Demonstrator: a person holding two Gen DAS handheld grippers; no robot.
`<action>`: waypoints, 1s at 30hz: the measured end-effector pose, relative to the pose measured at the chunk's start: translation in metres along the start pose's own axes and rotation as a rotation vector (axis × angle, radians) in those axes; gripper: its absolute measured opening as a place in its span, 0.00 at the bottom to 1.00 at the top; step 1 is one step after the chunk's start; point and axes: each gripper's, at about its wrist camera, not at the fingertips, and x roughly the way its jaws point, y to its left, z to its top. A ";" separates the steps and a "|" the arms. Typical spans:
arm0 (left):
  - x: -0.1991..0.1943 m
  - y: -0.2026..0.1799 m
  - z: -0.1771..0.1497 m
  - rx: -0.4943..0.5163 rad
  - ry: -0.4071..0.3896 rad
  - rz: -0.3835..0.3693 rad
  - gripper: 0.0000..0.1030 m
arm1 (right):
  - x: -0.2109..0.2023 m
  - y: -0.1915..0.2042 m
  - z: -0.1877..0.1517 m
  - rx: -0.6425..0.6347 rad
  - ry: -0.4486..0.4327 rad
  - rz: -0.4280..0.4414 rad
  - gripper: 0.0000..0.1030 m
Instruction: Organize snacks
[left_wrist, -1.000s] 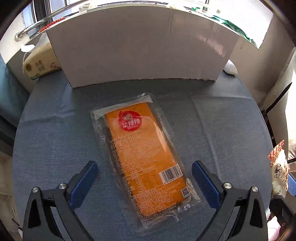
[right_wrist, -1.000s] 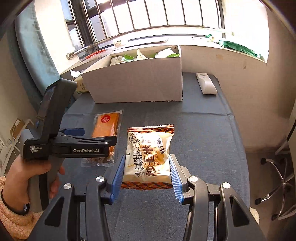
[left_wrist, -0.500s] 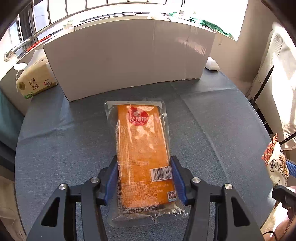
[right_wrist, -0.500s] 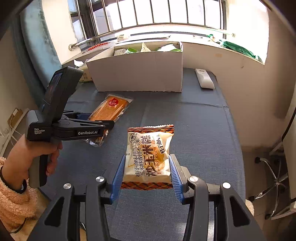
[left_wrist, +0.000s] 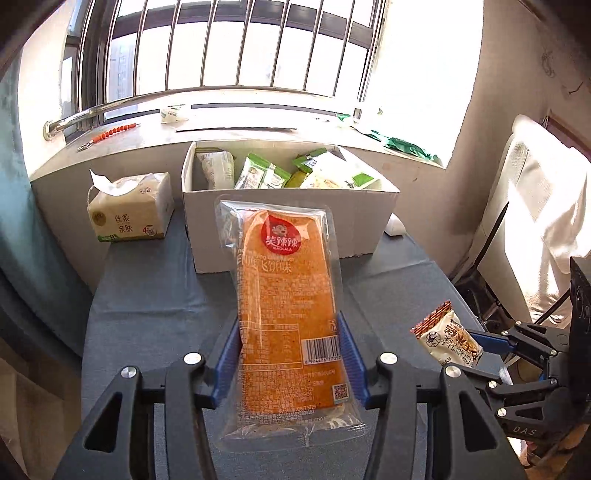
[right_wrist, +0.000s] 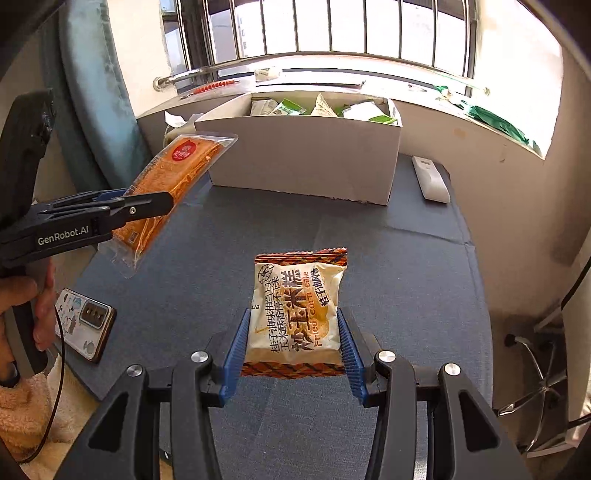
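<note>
A long orange snack pack (left_wrist: 284, 295) in clear wrap hangs above the blue table (left_wrist: 147, 295), held at its lower half by my left gripper (left_wrist: 289, 325), whose jaws are still closing on it. From the right wrist view the same pack (right_wrist: 177, 166) tilts up toward the white cardboard box (right_wrist: 303, 162), which holds several snack bags. My right gripper (right_wrist: 292, 317) is shut on a cream-and-brown corn cake packet (right_wrist: 295, 295), held above the table in front of the box. The left wrist view shows that packet (left_wrist: 447, 339) at the right edge.
A tissue pack (left_wrist: 129, 210) stands left of the box. A white remote (right_wrist: 430, 179) lies right of it. A phone (right_wrist: 85, 317) rests at the table's left edge near a person's hand (right_wrist: 22, 306). A chair base (right_wrist: 535, 354) stands on the floor to the right.
My left gripper closed on the orange pack lying on the table, then lifted it and tilted up toward the box. My right gripper kept its hold and shifted slightly.
</note>
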 end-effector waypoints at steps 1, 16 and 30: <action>-0.001 0.002 0.007 0.007 -0.017 0.010 0.53 | 0.001 0.002 0.007 -0.008 -0.006 0.006 0.49; 0.095 0.062 0.174 -0.092 -0.015 0.047 0.54 | 0.074 -0.021 0.205 0.074 -0.052 -0.027 0.49; 0.092 0.073 0.175 -0.089 -0.026 0.172 1.00 | 0.099 -0.051 0.229 0.122 -0.034 -0.141 1.00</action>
